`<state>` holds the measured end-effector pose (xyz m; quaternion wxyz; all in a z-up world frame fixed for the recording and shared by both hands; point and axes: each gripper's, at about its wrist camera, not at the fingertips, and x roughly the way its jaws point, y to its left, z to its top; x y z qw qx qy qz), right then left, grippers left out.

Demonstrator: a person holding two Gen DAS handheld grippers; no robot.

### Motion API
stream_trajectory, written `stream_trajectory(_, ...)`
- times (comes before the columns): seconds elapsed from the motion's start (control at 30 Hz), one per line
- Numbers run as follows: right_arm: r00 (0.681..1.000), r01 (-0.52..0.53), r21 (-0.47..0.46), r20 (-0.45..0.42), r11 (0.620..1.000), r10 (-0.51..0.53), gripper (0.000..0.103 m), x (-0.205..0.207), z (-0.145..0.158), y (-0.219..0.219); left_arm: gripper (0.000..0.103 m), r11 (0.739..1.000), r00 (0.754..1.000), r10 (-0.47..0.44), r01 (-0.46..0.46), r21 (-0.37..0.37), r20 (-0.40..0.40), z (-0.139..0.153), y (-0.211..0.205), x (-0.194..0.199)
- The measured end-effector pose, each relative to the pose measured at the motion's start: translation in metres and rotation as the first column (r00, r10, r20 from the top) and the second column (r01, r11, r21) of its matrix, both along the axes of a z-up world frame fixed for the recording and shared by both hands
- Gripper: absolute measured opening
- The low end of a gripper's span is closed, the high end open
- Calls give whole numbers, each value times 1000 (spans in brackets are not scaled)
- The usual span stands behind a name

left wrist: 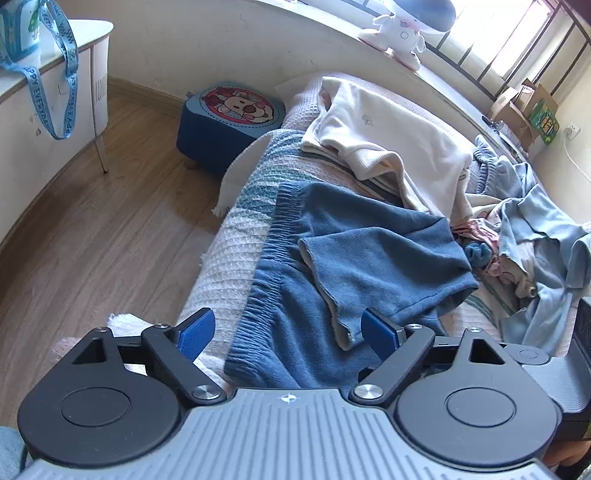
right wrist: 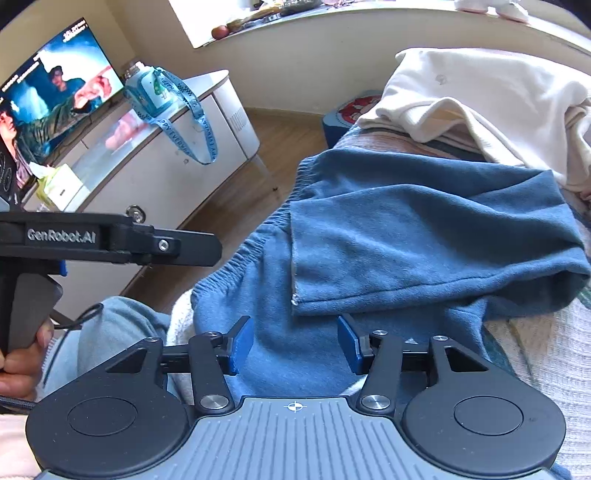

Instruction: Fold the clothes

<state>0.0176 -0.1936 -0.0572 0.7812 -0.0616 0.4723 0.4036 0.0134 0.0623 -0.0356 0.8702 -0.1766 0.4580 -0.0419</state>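
- A pair of blue sweatpants (left wrist: pixel 362 251) lies on a bed, partly folded: one leg is doubled back across the rest, and the gathered elastic waistband (left wrist: pixel 284 221) faces the bed's edge.
- The left gripper (left wrist: pixel 286 332) hovers just above the near end of the sweatpants, its jaws spread wide apart with nothing between them but the fabric below.
- The right gripper (right wrist: pixel 294 341) also sits over the near part of the sweatpants, jaws wide apart and holding nothing.
- In the right wrist view, the left gripper's black body reaches in from the side, with a hand (right wrist: pixel 18 354) around its handle.
- Beyond the sweatpants, a cream garment (left wrist: pixel 388 136) rests on the striped bed cover (left wrist: pixel 236 229).
- To the far side lies a loose heap of pale blue clothes (left wrist: pixel 535 240).
- A blue cartoon-printed stool (left wrist: pixel 229 118) stands on the wood floor (left wrist: pixel 110 221) beside the bed.
- A white cabinet (right wrist: pixel 177 158) carries a lit television (right wrist: pixel 48 99) and a bottle with a blue strap (right wrist: pixel 155 92).
- A plush toy (left wrist: pixel 399 33) sits on the windowsill.
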Motion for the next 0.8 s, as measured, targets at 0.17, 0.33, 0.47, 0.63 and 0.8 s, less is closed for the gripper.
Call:
stream_trajectory(0.17, 1000, 0, -23, 25, 1000, 0, 58, -4, 2, -7, 88, 1000, 1000, -5, 5, 1, -6, 0, -3, -1)
stream_trajectory(0.33, 999, 25, -18, 40, 1000, -24, 61, -5, 5, -16, 89, 1000, 1000, 5, -5, -26, -17, -1, -2, -1)
stream_trajectory(0.47, 998, 41, -15, 47, 999, -41, 63, -4, 7, -21, 89, 1000, 1000, 2, -2, -27, -22, -2, -5, -2)
stream_trajectory(0.63, 997, 54, -8, 48, 999, -54, 66, -5, 7, -23, 89, 1000, 1000, -3, 3, -29, -26, -2, -8, -4)
stream_trajectory(0.8, 997, 59, 6, 54, 998, -59, 67, -8, 8, -24, 89, 1000, 1000, -12, 12, -22, -23, 0, -11, -6)
